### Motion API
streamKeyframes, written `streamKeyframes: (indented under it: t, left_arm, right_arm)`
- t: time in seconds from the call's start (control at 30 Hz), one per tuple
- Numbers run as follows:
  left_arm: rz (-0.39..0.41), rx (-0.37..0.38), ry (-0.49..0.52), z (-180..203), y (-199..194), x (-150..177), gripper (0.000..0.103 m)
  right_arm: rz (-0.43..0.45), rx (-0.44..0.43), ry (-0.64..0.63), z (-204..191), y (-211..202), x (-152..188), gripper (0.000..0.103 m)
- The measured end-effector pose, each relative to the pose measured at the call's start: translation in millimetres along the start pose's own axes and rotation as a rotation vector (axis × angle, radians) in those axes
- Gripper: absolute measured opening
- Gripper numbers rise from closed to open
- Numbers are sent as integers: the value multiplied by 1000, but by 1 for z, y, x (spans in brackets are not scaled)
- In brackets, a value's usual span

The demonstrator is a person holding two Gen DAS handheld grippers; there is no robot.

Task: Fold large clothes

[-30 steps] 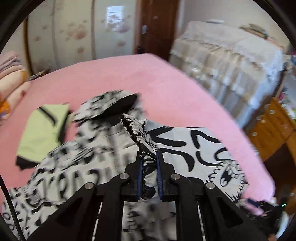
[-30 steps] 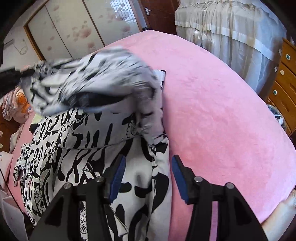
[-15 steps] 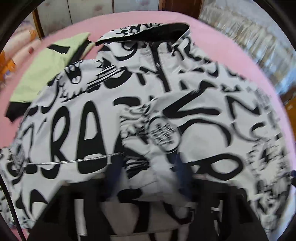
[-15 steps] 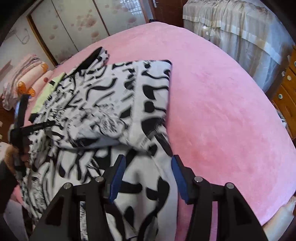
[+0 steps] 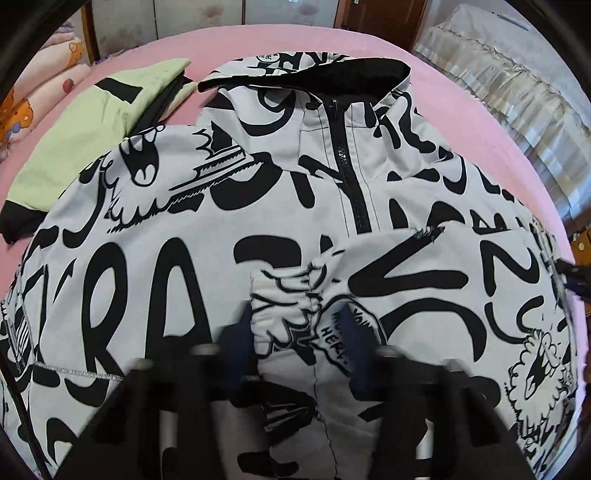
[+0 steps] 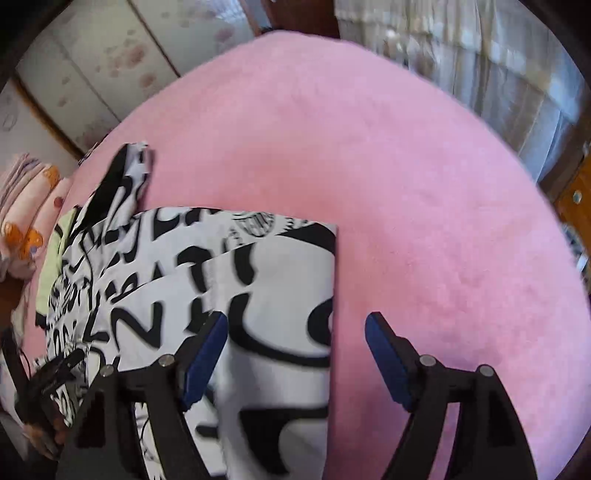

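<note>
- The jacket (image 5: 229,229) is lying zipped on the pink bed (image 6: 424,184), sleeves apparently folded in; body folds are remaining.
- The left gripper (image 5: 295,332) is spread wide around a sleeve cuff (image 5: 291,302), not pinching.
- The right gripper (image 6: 295,332) is hanging wide, empty, over the jacket's right edge.

Room around my work surface. A pink plush bedspread (image 6: 424,192) covers the bed before me. Behind it I see pale wardrobe doors (image 6: 122,70) printed with pink blossoms and a dark wooden door (image 5: 384,14). To my right, cream lace-trimmed drapery (image 5: 517,92) and a wooden drawer unit (image 6: 576,195); to my left, stacked pink quilts (image 5: 37,99). Daylight throughout.
</note>
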State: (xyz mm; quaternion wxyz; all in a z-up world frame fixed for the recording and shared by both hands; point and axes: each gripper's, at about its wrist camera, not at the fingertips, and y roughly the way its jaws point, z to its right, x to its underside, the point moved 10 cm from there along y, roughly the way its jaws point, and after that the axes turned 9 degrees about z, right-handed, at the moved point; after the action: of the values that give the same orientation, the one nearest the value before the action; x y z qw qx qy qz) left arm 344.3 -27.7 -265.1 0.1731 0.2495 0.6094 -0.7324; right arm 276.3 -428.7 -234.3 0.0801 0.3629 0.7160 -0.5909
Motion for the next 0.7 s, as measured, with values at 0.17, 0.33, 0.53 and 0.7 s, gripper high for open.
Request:
streamKeyframes:
  t: [0.17,0.33,0.53,0.7]
  left_arm:
    - [93,72,-8,4,-17,-25,22]
    - [46,12,61,3,12,-12,21]
    - [144,36,39,8,-34,-26,37]
    - [220,52,19,23,-83,-27,67]
  right_arm:
    - [18,-35,-34,-2,2,-1,2]
    - [20,17,-68,5,12,10,3]
    - [109,109,-128,-15,-41,0,28]
    - [189,72,-257,-64,-89,27,43]
